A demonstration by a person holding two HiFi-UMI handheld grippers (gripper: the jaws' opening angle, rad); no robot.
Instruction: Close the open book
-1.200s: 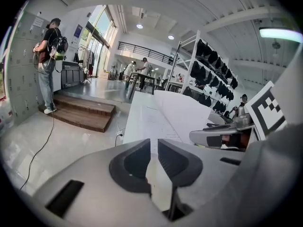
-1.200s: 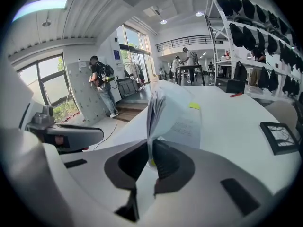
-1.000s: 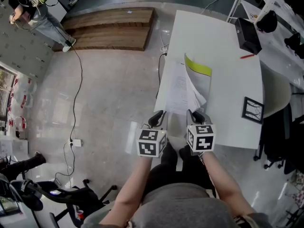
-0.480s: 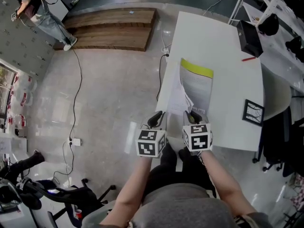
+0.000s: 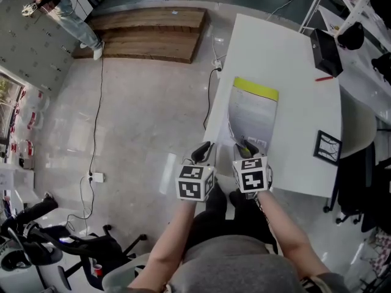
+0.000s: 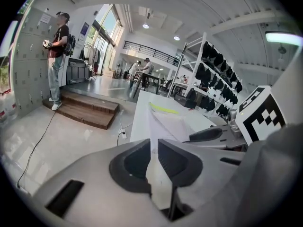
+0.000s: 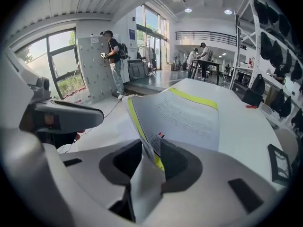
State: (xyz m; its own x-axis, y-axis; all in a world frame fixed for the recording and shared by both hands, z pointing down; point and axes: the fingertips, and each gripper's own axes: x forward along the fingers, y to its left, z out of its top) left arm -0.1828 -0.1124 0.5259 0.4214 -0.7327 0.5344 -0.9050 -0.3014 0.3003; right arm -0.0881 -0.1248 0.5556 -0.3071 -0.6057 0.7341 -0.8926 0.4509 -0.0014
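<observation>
The book (image 5: pixel 255 112) lies on the white table (image 5: pixel 287 54), its cover nearly flat and a yellow-green band at its far end. My right gripper (image 5: pixel 247 146) is at the book's near edge. In the right gripper view the cover's near corner (image 7: pixel 147 141) still runs between the jaws of that gripper (image 7: pixel 151 150), which have just been opening; the pads stand apart from the sheet. My left gripper (image 5: pixel 204 151) hovers at the table's near left edge. In its own view the left gripper (image 6: pixel 152 141) shows only a narrow slit with white in it, sheet or table unclear.
On the table's far right are a black box (image 5: pixel 324 50) and a red pen (image 5: pixel 322 77). A black-framed picture (image 5: pixel 327 144) lies near the right edge. A wooden step (image 5: pixel 146 35) and a floor cable (image 5: pixel 98 121) are to the left. A person (image 5: pixel 61 5) stands far left.
The lifted pages and cover have swung over to the right and come down, so the book has gone from open to almost flat. The right gripper sank slightly with them. The left gripper stayed put.
</observation>
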